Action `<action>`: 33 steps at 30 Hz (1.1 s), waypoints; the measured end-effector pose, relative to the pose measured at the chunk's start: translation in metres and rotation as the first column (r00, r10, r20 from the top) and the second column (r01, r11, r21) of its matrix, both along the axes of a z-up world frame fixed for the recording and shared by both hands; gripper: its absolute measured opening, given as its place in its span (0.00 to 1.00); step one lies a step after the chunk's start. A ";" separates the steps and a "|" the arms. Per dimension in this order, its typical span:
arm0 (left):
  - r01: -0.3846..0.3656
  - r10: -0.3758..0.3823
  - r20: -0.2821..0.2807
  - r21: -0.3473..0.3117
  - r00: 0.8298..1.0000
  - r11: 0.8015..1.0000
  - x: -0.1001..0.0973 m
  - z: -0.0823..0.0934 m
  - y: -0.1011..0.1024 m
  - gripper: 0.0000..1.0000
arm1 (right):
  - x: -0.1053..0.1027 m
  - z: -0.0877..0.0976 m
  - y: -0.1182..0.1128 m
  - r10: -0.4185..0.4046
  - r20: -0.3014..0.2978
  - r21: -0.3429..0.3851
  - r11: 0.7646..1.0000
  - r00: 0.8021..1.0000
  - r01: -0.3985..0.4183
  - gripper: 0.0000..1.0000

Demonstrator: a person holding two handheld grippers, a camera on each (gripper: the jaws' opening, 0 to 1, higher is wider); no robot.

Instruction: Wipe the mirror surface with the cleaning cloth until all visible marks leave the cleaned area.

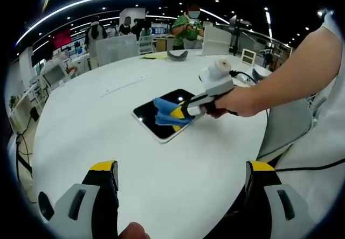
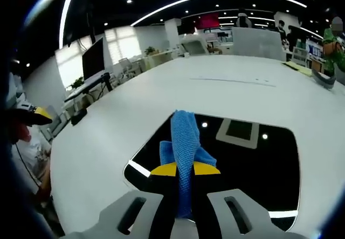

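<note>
cloth (image 2: 185, 142) is clamped in right gripper (image 2: 185, 170) fingers, apparently pressed on mirror (image 2: 253, 158); left gripper (image 1: 180, 177) fingers are held apart.

Right gripper (image 1: 180, 114) clamps shut low over the table; left gripper (image 1: 183, 177) hangs spread wide.

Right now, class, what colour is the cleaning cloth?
Blue; the cleaning cloth shows best in the right gripper view, lying over the mirror.
</note>
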State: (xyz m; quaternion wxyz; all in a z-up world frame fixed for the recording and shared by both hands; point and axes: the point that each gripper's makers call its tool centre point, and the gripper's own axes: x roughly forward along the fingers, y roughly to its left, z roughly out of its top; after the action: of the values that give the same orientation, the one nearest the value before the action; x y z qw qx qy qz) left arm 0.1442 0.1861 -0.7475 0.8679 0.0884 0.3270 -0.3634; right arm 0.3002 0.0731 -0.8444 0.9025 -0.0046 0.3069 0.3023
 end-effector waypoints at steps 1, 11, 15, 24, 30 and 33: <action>0.001 -0.001 -0.001 0.000 1.000 1.000 0.000 0.000 0.000 0.99 | -0.001 0.000 0.002 0.010 0.001 -0.003 1.000 1.000 -0.010 0.04; -0.002 0.002 0.003 -0.004 1.000 1.000 -0.001 0.002 0.002 0.99 | -0.007 0.001 0.022 0.075 -0.010 0.014 0.997 0.997 -0.075 0.04; -0.007 0.007 0.001 -0.006 1.000 1.000 -0.001 0.002 0.003 0.99 | -0.009 0.001 0.028 0.098 -0.009 0.018 0.995 0.995 -0.098 0.04; -0.008 0.008 -0.002 -0.003 1.000 1.000 -0.002 0.000 0.005 0.99 | -0.013 0.001 0.034 0.131 -0.013 0.035 0.991 0.991 -0.131 0.04; -0.007 0.007 -0.001 -0.009 1.000 1.000 0.000 0.001 0.003 0.99 | -0.014 0.001 0.036 0.151 -0.008 0.029 0.988 0.989 -0.150 0.04; -0.008 0.008 -0.001 -0.011 1.000 1.000 0.002 0.001 0.003 0.99 | -0.014 0.000 0.036 0.154 -0.005 0.025 0.988 0.988 -0.154 0.04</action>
State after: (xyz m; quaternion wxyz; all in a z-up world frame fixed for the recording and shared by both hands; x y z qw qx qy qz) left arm 0.1458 0.1896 -0.7465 0.8698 0.0823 0.3257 -0.3615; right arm 0.2867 0.1091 -0.8441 0.8753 -0.0160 0.3048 0.3751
